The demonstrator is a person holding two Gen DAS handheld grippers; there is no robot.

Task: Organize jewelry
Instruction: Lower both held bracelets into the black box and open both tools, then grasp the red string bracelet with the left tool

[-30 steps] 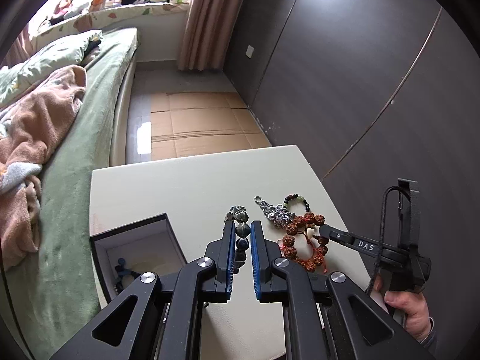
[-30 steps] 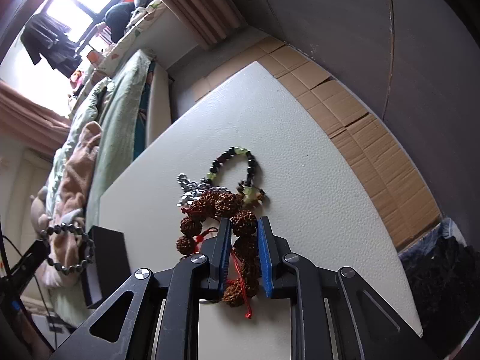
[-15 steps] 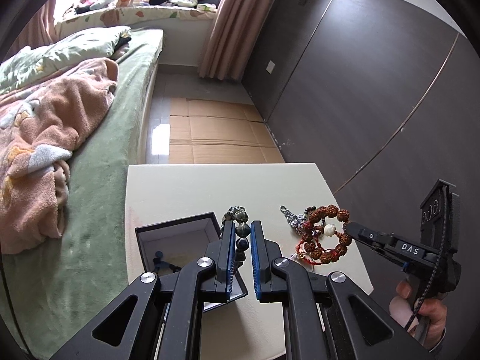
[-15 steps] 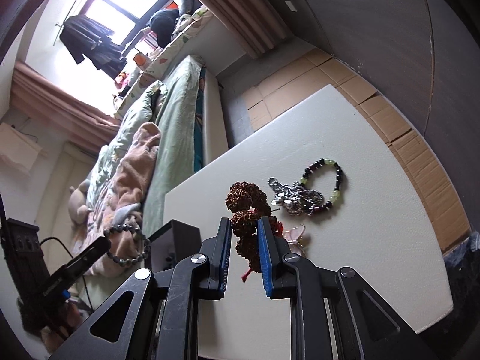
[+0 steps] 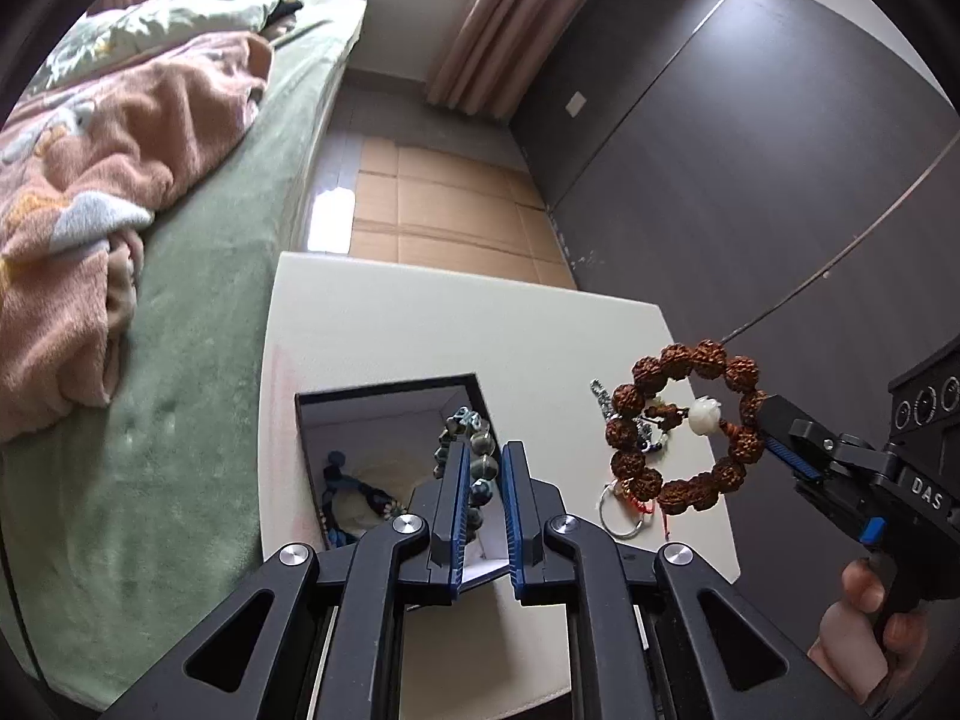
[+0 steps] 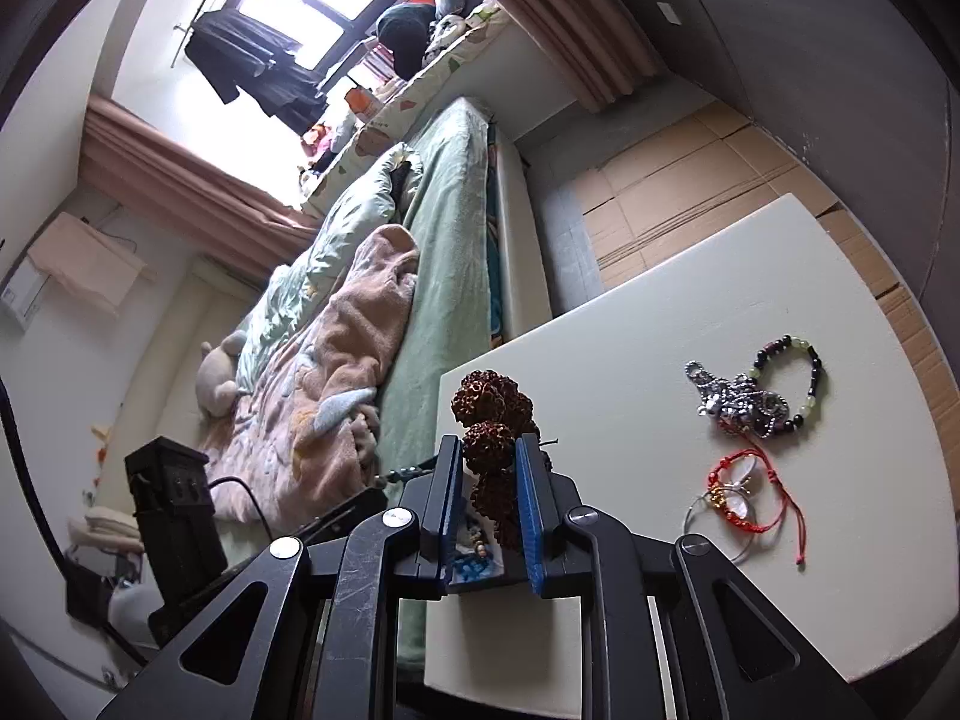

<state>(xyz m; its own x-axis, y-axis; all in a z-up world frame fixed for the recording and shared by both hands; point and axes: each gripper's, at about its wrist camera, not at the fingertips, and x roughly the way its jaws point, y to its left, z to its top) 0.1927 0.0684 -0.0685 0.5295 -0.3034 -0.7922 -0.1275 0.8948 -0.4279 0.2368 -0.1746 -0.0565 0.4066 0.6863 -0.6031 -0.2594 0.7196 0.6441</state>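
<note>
My left gripper (image 5: pixel 482 471) is shut on a grey stone bead bracelet (image 5: pixel 474 450) and holds it over the open black jewelry box (image 5: pixel 384 414), which has blue beads (image 5: pixel 336 480) inside. My right gripper (image 6: pixel 489 468) is shut on a brown rudraksha seed bracelet (image 6: pixel 489 414), lifted above the white table (image 6: pixel 630 324); the bracelet also shows in the left wrist view (image 5: pixel 684 426), to the right of the box. On the table lie a dark bead bracelet (image 6: pixel 798 378), a silver chain (image 6: pixel 732 399) and a red cord bracelet (image 6: pixel 744 492).
A bed with green cover (image 5: pixel 198 300) and pink blanket (image 5: pixel 90 168) runs along the table's left side. A dark wardrobe wall (image 5: pixel 750 180) stands to the right. Cardboard sheets (image 5: pixel 432 210) cover the floor beyond the table.
My right gripper has lifted the brown seed bracelet off the table and carried it left toward the box. My left gripper has moved over the box with the grey bracelet.
</note>
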